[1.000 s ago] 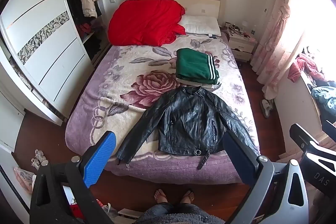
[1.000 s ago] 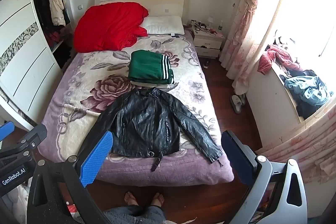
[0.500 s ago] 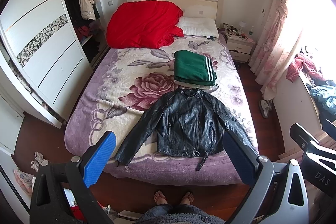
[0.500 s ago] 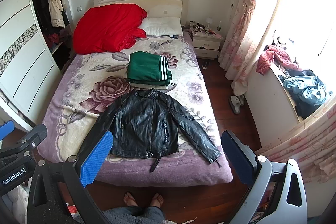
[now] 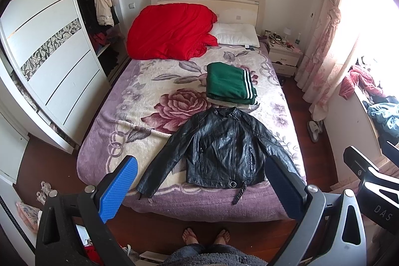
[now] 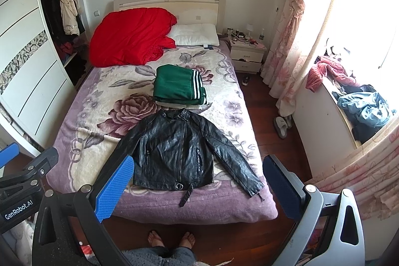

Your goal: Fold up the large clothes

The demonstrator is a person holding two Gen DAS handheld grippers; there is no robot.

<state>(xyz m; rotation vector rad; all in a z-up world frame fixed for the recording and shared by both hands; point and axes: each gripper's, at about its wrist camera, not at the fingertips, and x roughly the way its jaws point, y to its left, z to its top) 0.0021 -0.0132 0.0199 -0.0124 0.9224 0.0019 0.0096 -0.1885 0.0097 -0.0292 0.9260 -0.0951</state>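
A black leather jacket (image 5: 222,148) lies flat, front up, sleeves spread, at the foot of the bed (image 5: 129,121); it also shows in the right wrist view (image 6: 177,151). Behind its collar sits a folded green garment with white stripes (image 5: 229,83), also in the right wrist view (image 6: 178,85), on top of a light folded piece. My left gripper (image 5: 199,188) is open and empty, held above the bed's foot, well short of the jacket. My right gripper (image 6: 197,187) is open and empty, likewise held back.
A red quilt (image 5: 169,31) and white pillow (image 5: 237,34) lie at the headboard. A wardrobe (image 5: 49,61) stands left, a nightstand (image 5: 284,56) and curtains (image 5: 324,41) right. Slippers (image 6: 281,125) lie on the wood floor. My feet (image 5: 204,236) stand at the bed's foot.
Both grippers have drawn back and up slightly, so the bed looks a little farther and lower. The jacket and folded clothes have not moved.
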